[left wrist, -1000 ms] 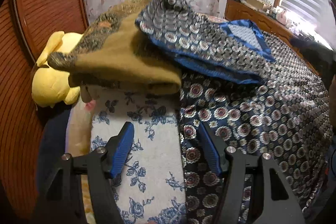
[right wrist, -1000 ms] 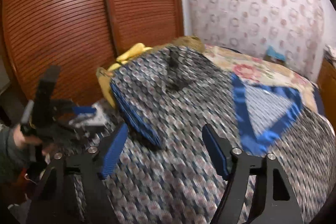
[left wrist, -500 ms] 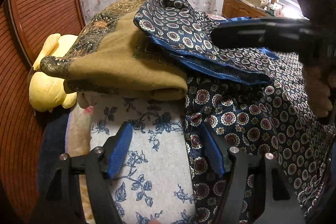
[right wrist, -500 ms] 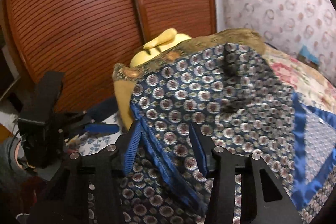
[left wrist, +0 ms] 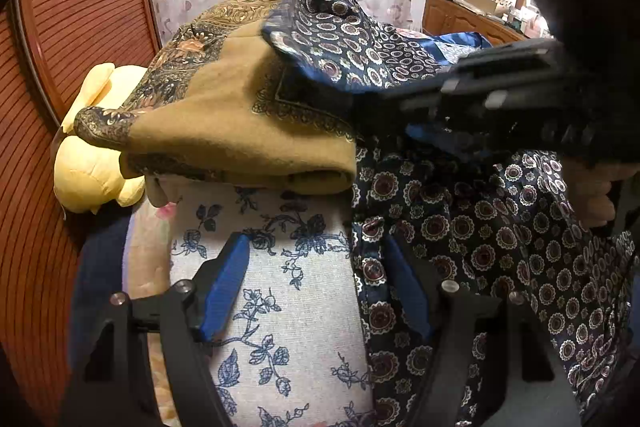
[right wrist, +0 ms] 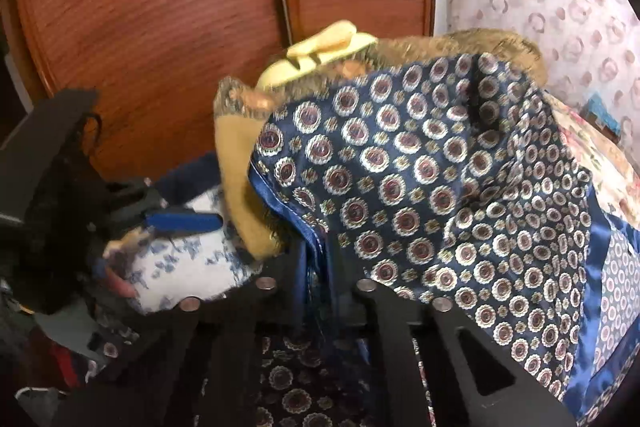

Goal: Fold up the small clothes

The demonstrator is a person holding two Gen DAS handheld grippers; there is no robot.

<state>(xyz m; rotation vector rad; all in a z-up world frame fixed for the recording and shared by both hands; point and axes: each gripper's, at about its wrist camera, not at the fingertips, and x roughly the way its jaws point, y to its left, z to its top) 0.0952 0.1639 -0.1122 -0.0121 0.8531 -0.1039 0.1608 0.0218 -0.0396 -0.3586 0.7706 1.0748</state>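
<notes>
left gripper (left wrist: 316, 291) hangs open over the floral cloth (left wrist: 280, 307), its right finger at the scarf's (left wrist: 460, 227) hem; the scarf runs rightward from there. right gripper (right wrist: 316, 267) is clamped on the scarf's blue folded edge (right wrist: 308, 239), beside the tan cloth (left wrist: 224, 123). right is nearer. a second ago its fingers stood apart, clear of the fold; left has barely moved.

Two hand-held grippers show — the left hand-held gripper (left wrist: 316, 287) and the right hand-held gripper (right wrist: 316, 267). Fabric pieces number three: one navy medallion-print scarf (right wrist: 420, 187) with a blue satin border, one mustard paisley-edged scarf (left wrist: 224, 119), one white cushion with blue flowers (left wrist: 280, 307). One yellow plush toy (left wrist: 88, 167) — and two wooden wardrobe doors (right wrist: 160, 7).
</notes>
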